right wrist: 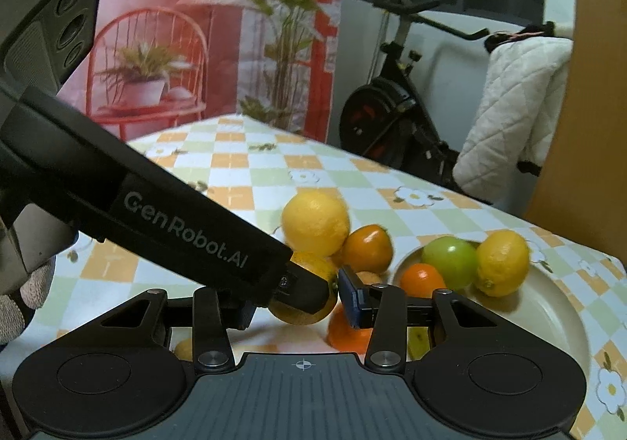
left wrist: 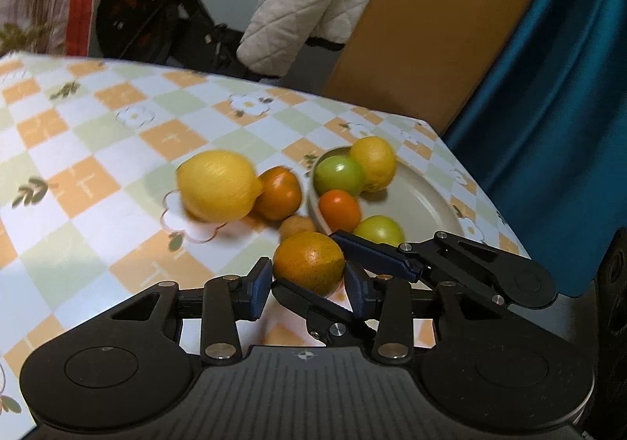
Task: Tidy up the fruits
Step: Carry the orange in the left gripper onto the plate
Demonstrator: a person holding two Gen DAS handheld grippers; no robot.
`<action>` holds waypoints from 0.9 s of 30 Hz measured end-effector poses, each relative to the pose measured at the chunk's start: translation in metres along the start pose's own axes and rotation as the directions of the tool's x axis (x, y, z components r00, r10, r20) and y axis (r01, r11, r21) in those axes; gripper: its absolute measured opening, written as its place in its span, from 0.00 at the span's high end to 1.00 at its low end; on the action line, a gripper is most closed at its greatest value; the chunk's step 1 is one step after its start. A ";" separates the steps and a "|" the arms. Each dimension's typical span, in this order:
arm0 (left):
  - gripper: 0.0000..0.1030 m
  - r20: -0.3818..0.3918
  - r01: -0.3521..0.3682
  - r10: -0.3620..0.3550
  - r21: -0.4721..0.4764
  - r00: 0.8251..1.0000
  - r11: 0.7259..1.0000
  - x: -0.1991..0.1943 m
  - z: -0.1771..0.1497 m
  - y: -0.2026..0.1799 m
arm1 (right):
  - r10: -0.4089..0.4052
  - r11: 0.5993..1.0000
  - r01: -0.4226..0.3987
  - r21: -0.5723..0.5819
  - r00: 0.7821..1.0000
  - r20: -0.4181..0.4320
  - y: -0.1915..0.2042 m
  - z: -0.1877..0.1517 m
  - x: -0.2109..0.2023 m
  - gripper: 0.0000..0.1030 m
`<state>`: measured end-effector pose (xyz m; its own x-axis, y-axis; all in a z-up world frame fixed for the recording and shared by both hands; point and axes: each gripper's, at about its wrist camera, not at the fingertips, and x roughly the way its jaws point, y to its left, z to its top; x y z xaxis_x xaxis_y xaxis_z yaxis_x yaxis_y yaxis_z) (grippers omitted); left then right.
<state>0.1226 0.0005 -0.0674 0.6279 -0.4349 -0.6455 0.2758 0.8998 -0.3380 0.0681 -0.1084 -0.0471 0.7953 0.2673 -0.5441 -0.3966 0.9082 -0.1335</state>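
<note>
My left gripper (left wrist: 308, 281) holds a speckled orange (left wrist: 309, 261) between its blue pads, just above the checked tablecloth. My right gripper (right wrist: 296, 299) crosses in front of it, jaws apart around the same orange (right wrist: 303, 312); the left gripper's body hides its left finger. A cream plate (left wrist: 423, 200) holds a lemon (left wrist: 374, 163), two green fruits (left wrist: 339, 173) and a small orange (left wrist: 339, 208). A large lemon (left wrist: 217, 185), an orange persimmon (left wrist: 278, 193) and a small brown fruit (left wrist: 296, 226) lie on the cloth left of the plate.
The table's right edge (left wrist: 482, 189) runs just beyond the plate, with blue fabric (left wrist: 548, 106) and a brown panel (left wrist: 431, 20) past it. An exercise bike (right wrist: 392, 114) and a quilted white cloth (right wrist: 513, 114) stand behind the table.
</note>
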 end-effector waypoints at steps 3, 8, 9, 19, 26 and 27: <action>0.59 0.004 -0.006 0.006 0.043 1.000 0.999 -0.002 0.005 -0.017 | -0.014 0.999 0.013 0.030 1.000 0.026 -0.010 -0.001 -0.012 0.62; 0.58 -0.001 -0.013 0.013 0.125 1.000 0.992 0.003 0.013 -0.048 | -0.038 0.995 0.031 0.097 0.997 0.066 -0.031 -0.004 -0.031 0.62; 0.58 -0.004 -0.013 0.013 0.138 1.000 0.990 0.005 0.015 -0.054 | -0.046 0.993 0.037 0.112 0.996 0.075 -0.037 -0.005 -0.034 0.62; 0.58 -0.046 -0.008 0.020 0.245 0.999 0.970 0.045 0.027 -0.106 | -0.119 0.961 0.087 0.261 0.987 0.108 -0.101 -0.027 -0.046 0.62; 0.58 -0.065 -0.007 0.025 0.274 0.998 0.962 0.073 0.039 -0.117 | -0.148 0.944 0.112 0.311 0.985 0.094 -0.137 -0.036 -0.032 0.62; 0.58 -0.066 -0.007 0.027 0.275 0.997 0.961 0.077 0.041 -0.119 | -0.150 0.942 0.114 0.316 0.984 0.092 -0.143 -0.037 -0.029 0.62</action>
<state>0.1677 -0.1381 -0.0487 0.5852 -0.4122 -0.6983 0.4606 0.8777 -0.1321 0.0845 -0.2577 -0.0425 0.8846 0.1569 -0.4391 -0.1383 0.9876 0.0742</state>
